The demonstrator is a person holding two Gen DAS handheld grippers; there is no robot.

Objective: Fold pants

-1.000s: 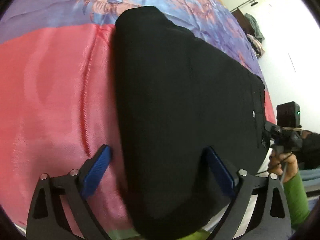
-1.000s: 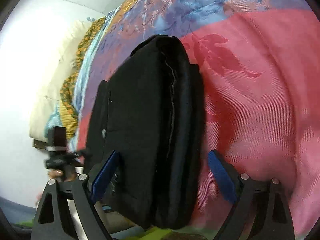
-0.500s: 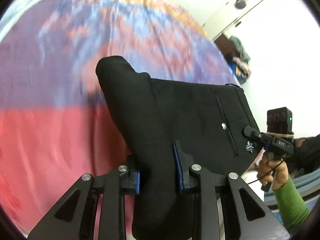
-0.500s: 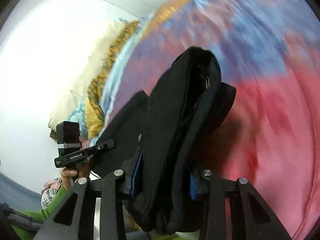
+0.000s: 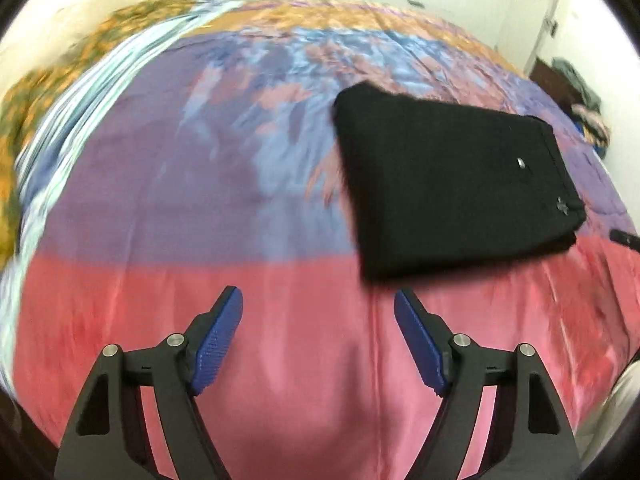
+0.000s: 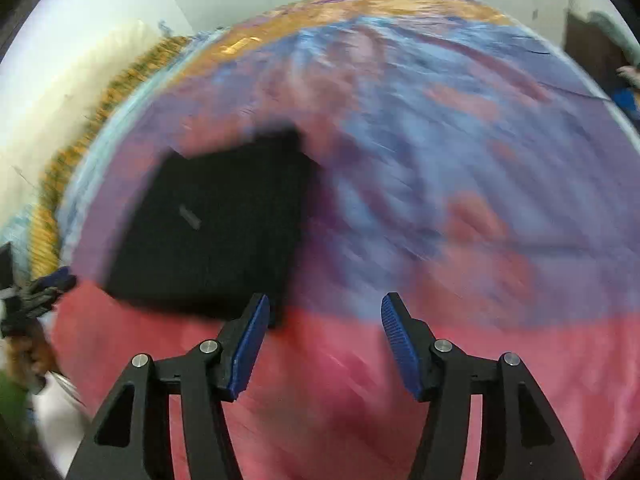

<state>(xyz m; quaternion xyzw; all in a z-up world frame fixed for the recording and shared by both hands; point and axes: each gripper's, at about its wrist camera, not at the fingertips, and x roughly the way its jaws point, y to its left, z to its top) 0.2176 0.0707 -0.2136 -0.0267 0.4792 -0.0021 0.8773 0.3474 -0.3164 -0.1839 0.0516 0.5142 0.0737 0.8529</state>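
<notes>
The black pants (image 5: pixel 452 184) lie folded into a compact rectangle on the bed, upper right in the left wrist view. They also show blurred at centre left in the right wrist view (image 6: pixel 216 232). My left gripper (image 5: pixel 318 340) is open and empty, pulled back from the pants over the pink part of the bedspread. My right gripper (image 6: pixel 324 344) is open and empty, its left finger just in front of the pants' near edge.
The bedspread (image 5: pixel 180 184) is pink near me, purple and blue further off, orange at the far edge. Pillows and a patterned cover (image 5: pixel 48 92) lie at the left. White walls and a door stand behind. The other gripper and hand (image 6: pixel 28 300) show at the far left.
Both grippers were shut on the folded pants half a second ago. They have opened, let go and drawn back; the pants now lie flat on the bed.
</notes>
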